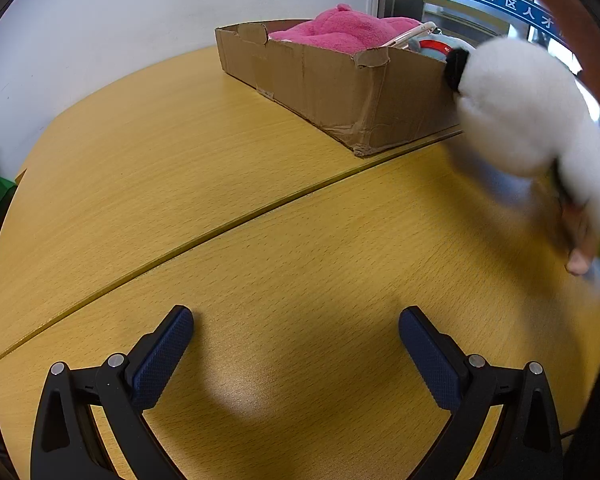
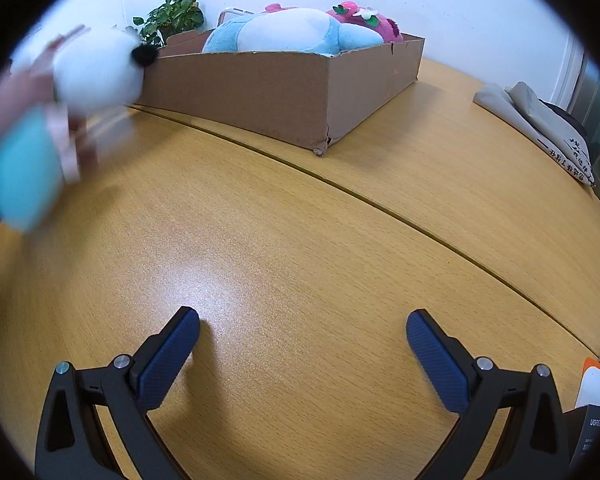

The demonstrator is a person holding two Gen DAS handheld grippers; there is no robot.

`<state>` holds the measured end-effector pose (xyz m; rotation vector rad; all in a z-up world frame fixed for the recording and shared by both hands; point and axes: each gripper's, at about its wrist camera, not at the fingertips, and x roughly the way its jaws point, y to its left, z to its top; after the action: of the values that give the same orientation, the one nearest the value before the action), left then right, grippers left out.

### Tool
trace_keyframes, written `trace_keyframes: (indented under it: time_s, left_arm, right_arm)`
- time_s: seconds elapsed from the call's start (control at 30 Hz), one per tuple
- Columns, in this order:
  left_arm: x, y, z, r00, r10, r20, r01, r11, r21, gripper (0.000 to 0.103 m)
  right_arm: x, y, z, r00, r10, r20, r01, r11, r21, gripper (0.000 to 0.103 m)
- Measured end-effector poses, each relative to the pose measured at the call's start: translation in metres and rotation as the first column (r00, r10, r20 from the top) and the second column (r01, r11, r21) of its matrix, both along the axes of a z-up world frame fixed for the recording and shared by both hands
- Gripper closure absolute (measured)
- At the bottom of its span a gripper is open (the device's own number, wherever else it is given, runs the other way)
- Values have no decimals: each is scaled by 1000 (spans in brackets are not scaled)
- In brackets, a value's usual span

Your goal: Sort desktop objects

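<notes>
A blurred white fluffy plush toy with a black patch [image 1: 516,108] is the hardest thing to make out: it is smeared by motion, and its lower end runs off the right edge of the left wrist view. A person's hand [image 1: 580,248], also blurred, shows beneath it with something green beside it that cannot be identified. From the right wrist view the same white plush [image 2: 96,68] appears at the far left, with a blurred hand [image 2: 8,108] and a turquoise blur [image 2: 24,172] whose nature cannot be told.

The landmark is a long, shallow brown cardboard box [image 1: 332,80] resting on the pale wooden counter [image 1: 220,184]. Inside the box lie a pink fleecy plush [image 1: 340,28] and a light blue and white plush [image 2: 292,32], both partly hidden by the box wall. The white plush is at the box's near corner, seemingly off the counter.

The left hand-held gripper [image 1: 296,332] is released, its blue-padded fingers wide apart over bare counter, grasping nothing; the white plush is well ahead and to its right. The right hand-held gripper [image 2: 302,334] is likewise spread and empty, with the white plush far ahead to its left.

Behind the box stands a green leafy potted plant [image 2: 172,16]. Right of the box lies folded grey-white cloth with printed lettering [image 2: 540,124].
</notes>
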<state>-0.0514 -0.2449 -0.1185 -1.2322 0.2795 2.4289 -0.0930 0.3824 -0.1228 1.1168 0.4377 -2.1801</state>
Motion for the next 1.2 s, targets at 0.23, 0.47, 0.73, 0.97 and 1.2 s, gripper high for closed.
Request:
trace_keyframes:
  time_s: [0.23,0.47,0.73,0.97,1.2]
  left_arm:
    - [0,0,0,1000,-1,0,1,1000,1,0]
    - [-2,-1,0,1000,-4,1,4,1000,3,0]
    - [-1,-1,0,1000,-5,1,5,1000,2,0]
    - [-1,-1,0,1000,-5,1,5,1000,2,0]
    - [0,-1,0,1000,-5,1,5,1000,2,0]
  right_arm:
    - [0,0,0,1000,0,0,0,1000,-1,0]
    - [0,-1,0,1000,0,0,0,1000,-1,0]
    - [1,-2,0,1000,-1,0,1,1000,-1,0]
    - [2,-3,0,1000,-1,0,1,1000,-2,0]
    - [3,-4,0,1000,-1,1,1,1000,-2,0]
